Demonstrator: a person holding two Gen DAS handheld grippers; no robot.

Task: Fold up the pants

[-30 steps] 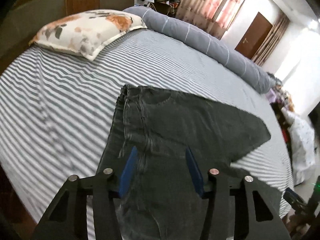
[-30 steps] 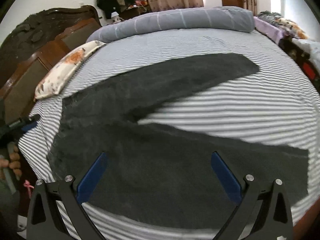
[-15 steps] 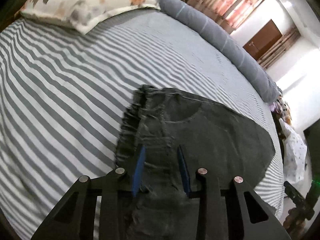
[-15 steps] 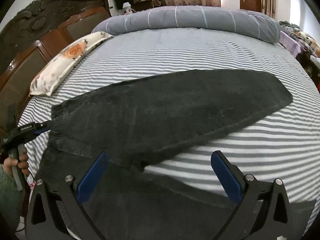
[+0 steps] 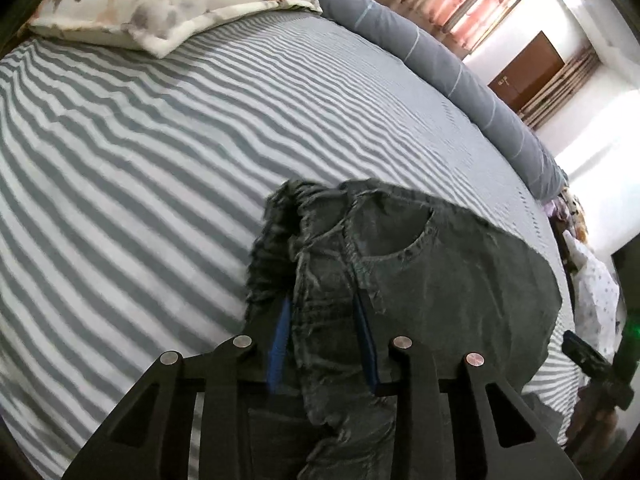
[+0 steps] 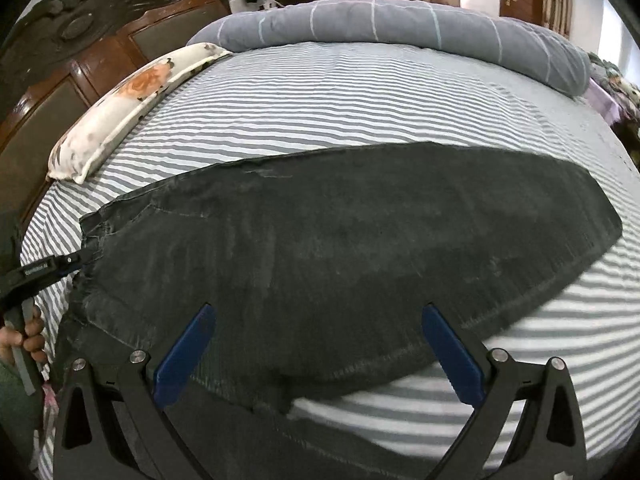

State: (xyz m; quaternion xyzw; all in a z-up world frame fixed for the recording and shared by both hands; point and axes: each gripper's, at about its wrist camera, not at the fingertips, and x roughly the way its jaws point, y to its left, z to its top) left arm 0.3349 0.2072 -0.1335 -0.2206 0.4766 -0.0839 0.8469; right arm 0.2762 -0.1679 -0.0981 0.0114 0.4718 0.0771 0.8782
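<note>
The left gripper (image 5: 322, 344) has its jaws drawn narrow and clamped on a bunched handful of the waistband of the dark grey denim pants (image 5: 420, 280). The gathered cloth rises between the 2 blue pads and stands up just ahead of them, with a curved front pocket seam showing to the right of the jaws.

The right gripper (image 6: 316, 352) has its jaws spread wide and holds nothing. It hovers above the pants, with the crotch edge just below and between the 2 pads.

Ahead of the right jaws, 1 pant leg (image 6: 360, 248) lies flat and smooth on the bed (image 6: 320, 96), running from the waistband at far left to the hem at far right. A 2nd layer of denim shows below it, close to the jaws, partly hidden by the gripper frame. The left gripper can be seen at the far left edge, pinching the waistband, with the person's hand (image 6: 24, 340) below it.

Beyond the pants lie the grey and white striped sheet, a floral pillow (image 6: 120, 108) at the left by the wooden headboard (image 6: 80, 48), and a long grey bolster (image 6: 400, 24) across the far side.

Judging from this, the fold is at an early stage: the 2 legs appear to be coming together lengthwise but are not squared up, and no crosswise fold from hem to waist has been made.
</note>
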